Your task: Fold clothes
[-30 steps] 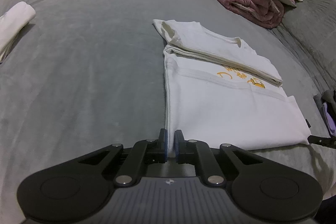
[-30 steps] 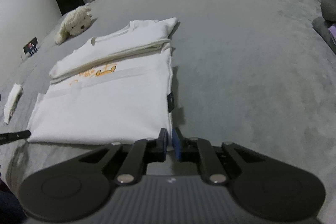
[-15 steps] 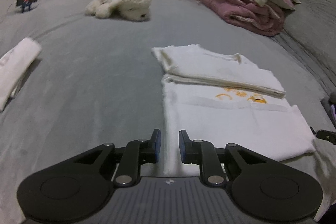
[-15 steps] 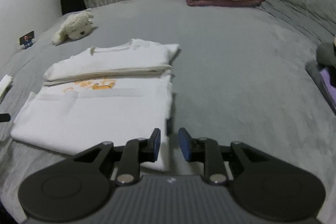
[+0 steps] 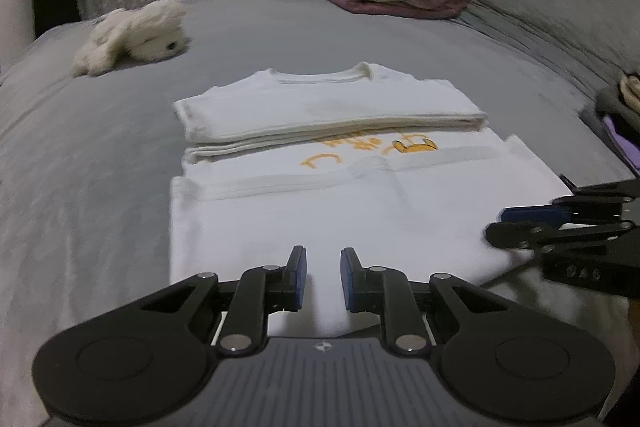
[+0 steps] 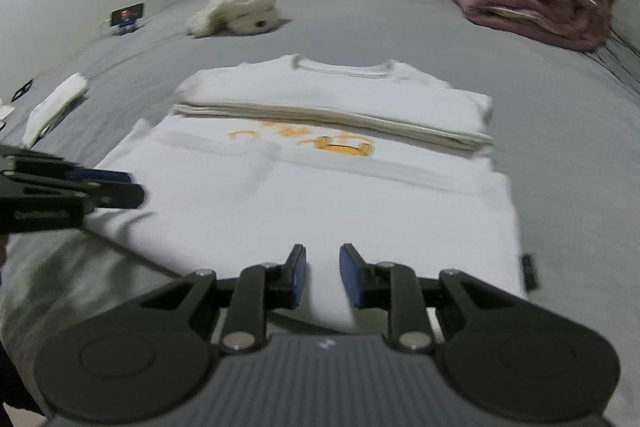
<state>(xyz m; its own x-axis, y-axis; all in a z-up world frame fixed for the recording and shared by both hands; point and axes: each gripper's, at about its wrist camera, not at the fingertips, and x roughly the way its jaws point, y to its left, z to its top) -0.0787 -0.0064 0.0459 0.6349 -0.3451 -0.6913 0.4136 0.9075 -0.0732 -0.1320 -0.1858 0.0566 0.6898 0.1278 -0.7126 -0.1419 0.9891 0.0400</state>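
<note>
Left wrist: left gripper [image 5: 323,281] jaws slightly apart, nothing clamped, over near hem of white T-shirt [image 5: 320,211] on grey bed [image 5: 100,167]. Shirt straight ahead, collar far, folded band across. Right gripper [image 5: 516,225] enters from right.

Right wrist: right gripper [image 6: 323,277] jaws apart, empty, over near hem, right half. Hem equally near both.

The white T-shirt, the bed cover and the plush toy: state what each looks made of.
T-shirt: soft matte knit, probably cotton jersey; it lies limp in flat folded layers, with a ribbed collar and an orange print. Bed cover: grey short-pile fabric, maybe velvet or fleece; faint sheen, brushed shading. Plush toy: cream shaggy fake fur, likely synthetic.
</note>
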